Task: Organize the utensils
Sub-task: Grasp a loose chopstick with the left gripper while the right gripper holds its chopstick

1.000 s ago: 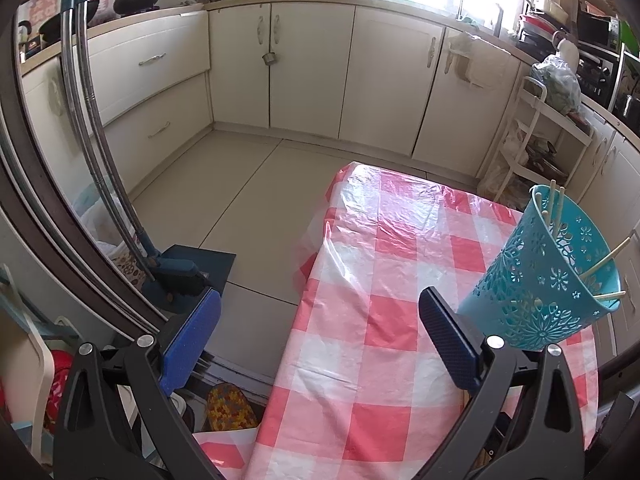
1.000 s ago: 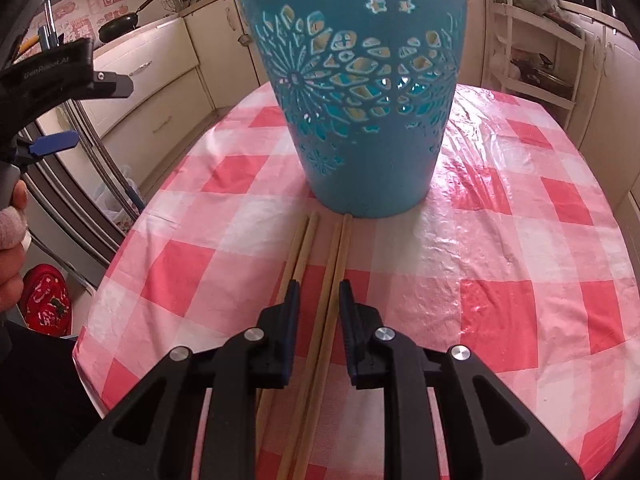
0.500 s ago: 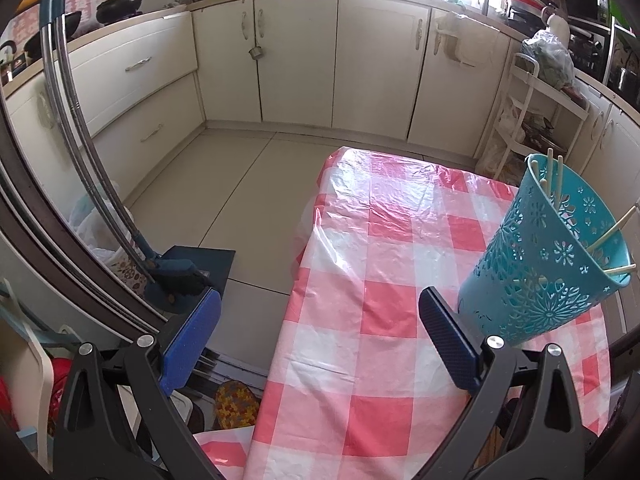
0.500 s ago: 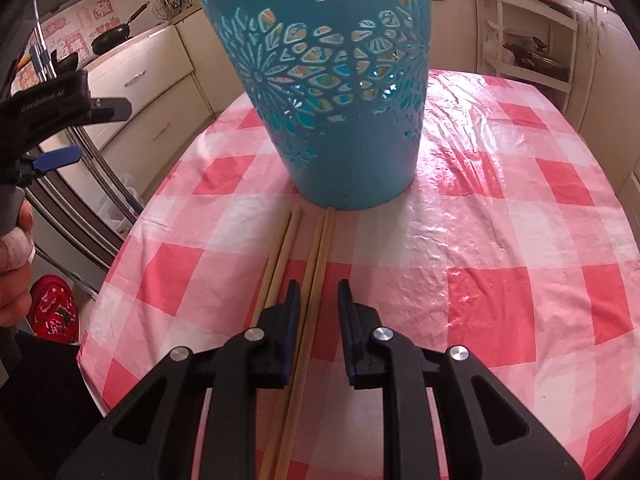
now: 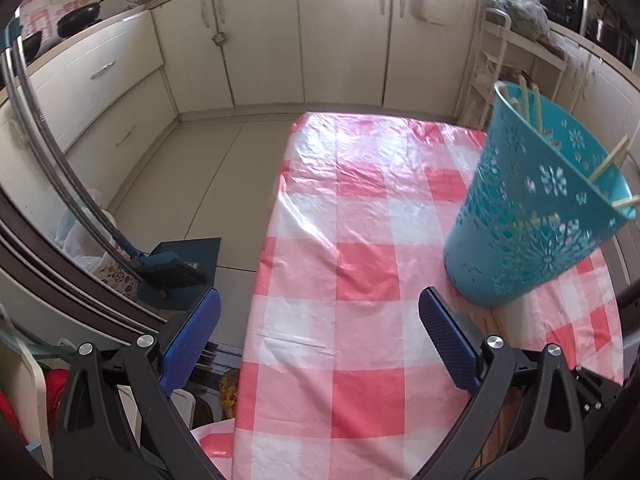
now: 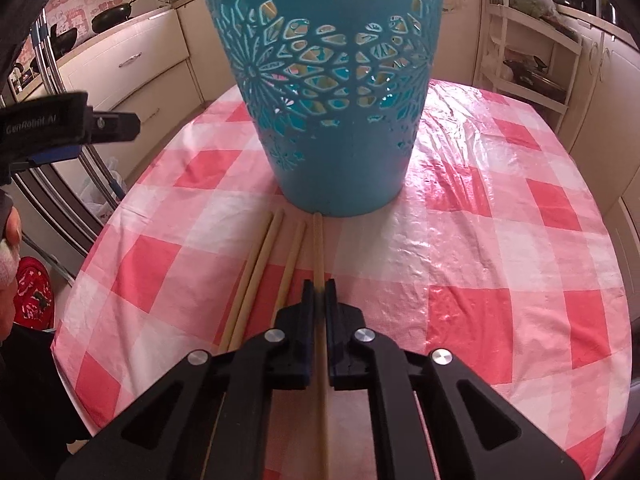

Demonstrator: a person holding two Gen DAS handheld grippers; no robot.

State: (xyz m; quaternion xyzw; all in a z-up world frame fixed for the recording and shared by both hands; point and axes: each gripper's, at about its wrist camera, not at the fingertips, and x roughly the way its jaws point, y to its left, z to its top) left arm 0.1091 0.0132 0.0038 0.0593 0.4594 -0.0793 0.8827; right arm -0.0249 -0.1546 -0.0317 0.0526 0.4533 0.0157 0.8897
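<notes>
Right tongs [image 6: 319,294] pinch 1 chopstick [image 6: 318,248] beside the blue basket [image 6: 328,92]; left tongs [image 5: 320,340] hang spread above the tabletop [image 5: 360,240].

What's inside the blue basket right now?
Several chopsticks stand in the basket, tips poking over its rim. Its patterned wall hides their lower ends and the basket floor, so an exact count isn't possible.

Left gripper [image 5: 318,340]: black ribbed frame, silver screws, blue textured pads [image 5: 448,340]. Right gripper [image 6: 319,300]: black arms, silver screws, dark pads. Bare skin at left edge, right view.
</notes>
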